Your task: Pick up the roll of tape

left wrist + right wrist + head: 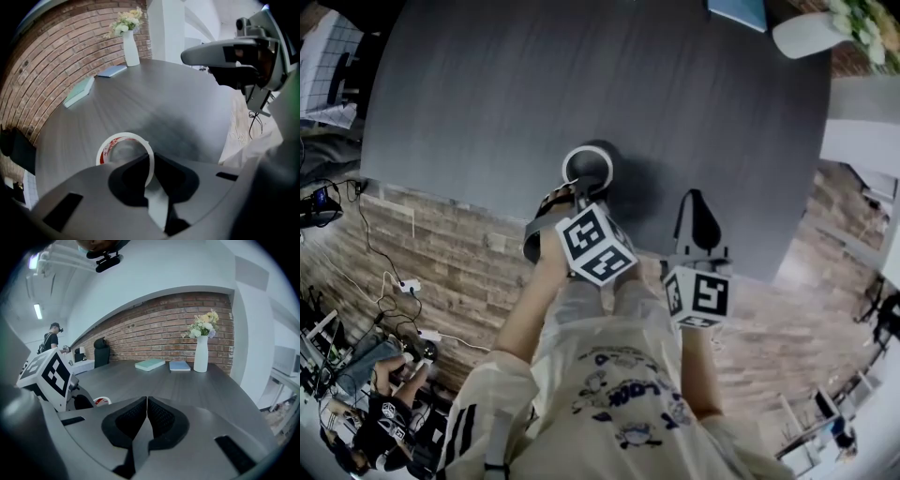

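Pinching the wall of the tape (124, 135), flat on the table (187, 103) near its edge, with the left gripper (151, 161): one jaw inside the ring, one outside, seemingly tight enough to lift. Keeping the right gripper (145, 413) closed, empty, aside.

Nothing can be read for certain. The roll of tape (105, 150) has red print inside its core, too blurred to read. The shirt (619, 394), below the tape in the head view, bears dark blue lettering, also illegible. The marker cube (593, 244) just beside the tape shows only black-and-white squares.
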Action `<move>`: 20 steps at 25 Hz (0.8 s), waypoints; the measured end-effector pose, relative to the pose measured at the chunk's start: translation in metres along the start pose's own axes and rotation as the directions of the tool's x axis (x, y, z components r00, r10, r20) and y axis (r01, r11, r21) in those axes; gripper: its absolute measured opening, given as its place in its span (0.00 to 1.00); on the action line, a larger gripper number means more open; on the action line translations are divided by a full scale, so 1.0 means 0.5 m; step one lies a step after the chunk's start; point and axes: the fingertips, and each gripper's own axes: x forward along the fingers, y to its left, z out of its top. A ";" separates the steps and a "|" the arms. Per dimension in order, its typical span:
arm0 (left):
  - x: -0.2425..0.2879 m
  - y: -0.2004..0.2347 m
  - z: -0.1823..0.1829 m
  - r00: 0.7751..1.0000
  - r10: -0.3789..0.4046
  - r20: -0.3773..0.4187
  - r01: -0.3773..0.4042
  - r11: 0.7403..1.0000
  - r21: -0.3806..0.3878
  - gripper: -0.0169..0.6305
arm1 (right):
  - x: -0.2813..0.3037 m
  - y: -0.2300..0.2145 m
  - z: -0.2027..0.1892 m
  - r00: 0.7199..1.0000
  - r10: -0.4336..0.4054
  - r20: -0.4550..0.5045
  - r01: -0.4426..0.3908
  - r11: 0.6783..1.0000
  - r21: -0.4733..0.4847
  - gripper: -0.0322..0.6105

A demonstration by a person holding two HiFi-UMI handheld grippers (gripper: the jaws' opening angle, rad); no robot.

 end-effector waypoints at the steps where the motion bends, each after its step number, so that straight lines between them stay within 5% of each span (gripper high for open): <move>1: -0.008 0.007 0.005 1.000 0.005 0.021 -0.004 1.000 -0.016 0.08 | 0.001 0.002 0.005 1.000 0.002 0.004 -0.002 1.000 -0.001 0.06; 6: -0.083 0.063 0.038 0.985 0.075 0.158 -0.056 0.991 -0.121 0.08 | -0.001 0.021 0.045 0.999 0.017 0.039 -0.016 1.000 -0.017 0.06; 10: -0.167 0.129 0.068 0.945 0.177 0.276 -0.112 0.965 -0.236 0.08 | 0.006 0.035 0.103 0.995 0.035 0.092 -0.032 0.999 -0.024 0.06; 20: -0.384 0.249 0.070 0.772 0.465 0.433 -0.226 0.838 -0.497 0.08 | -0.014 0.067 0.271 0.962 0.072 0.265 -0.057 0.996 -0.066 0.06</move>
